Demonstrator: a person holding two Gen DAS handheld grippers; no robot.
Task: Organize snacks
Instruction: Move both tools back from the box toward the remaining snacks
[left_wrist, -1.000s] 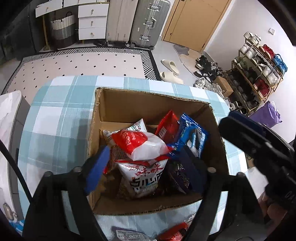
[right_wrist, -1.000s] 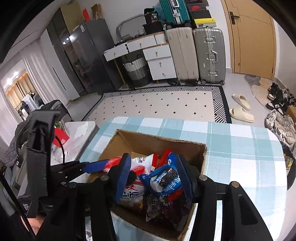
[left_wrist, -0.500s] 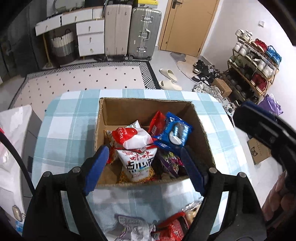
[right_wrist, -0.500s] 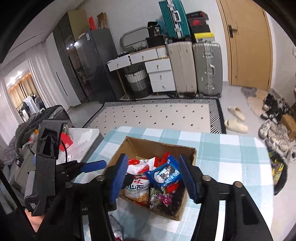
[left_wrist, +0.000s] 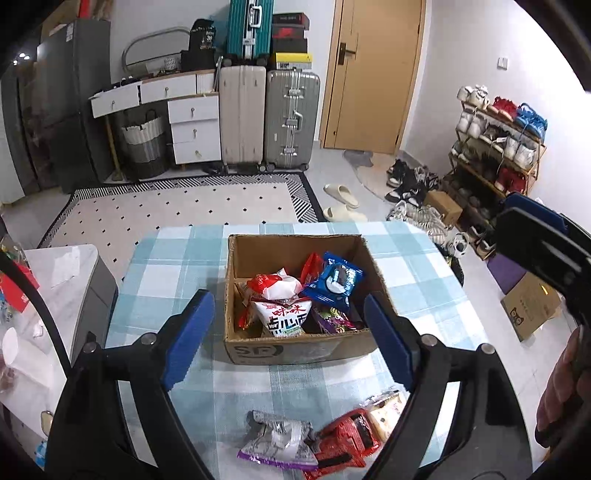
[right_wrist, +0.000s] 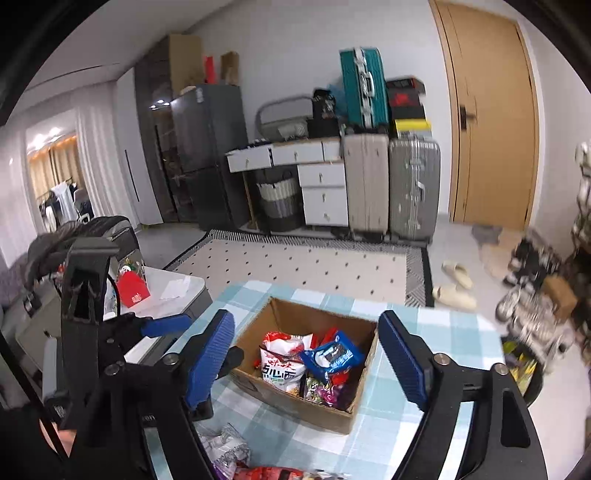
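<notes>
1. One brown cardboard box sits on the blue-white checked tablecloth, w/ approx five snack packs inside, incl. a blue cookie pack and a white-red noodle bag.
2. Three loose packs on the cloth nearer the cameras: silver-purple foil pack, red pack, beige pack.
3. Left gripper jaws opening, nothing between them; right gripper same, opening and empty.
4. Only the left view shows all three loose packs; the right view cuts them off.
</notes>
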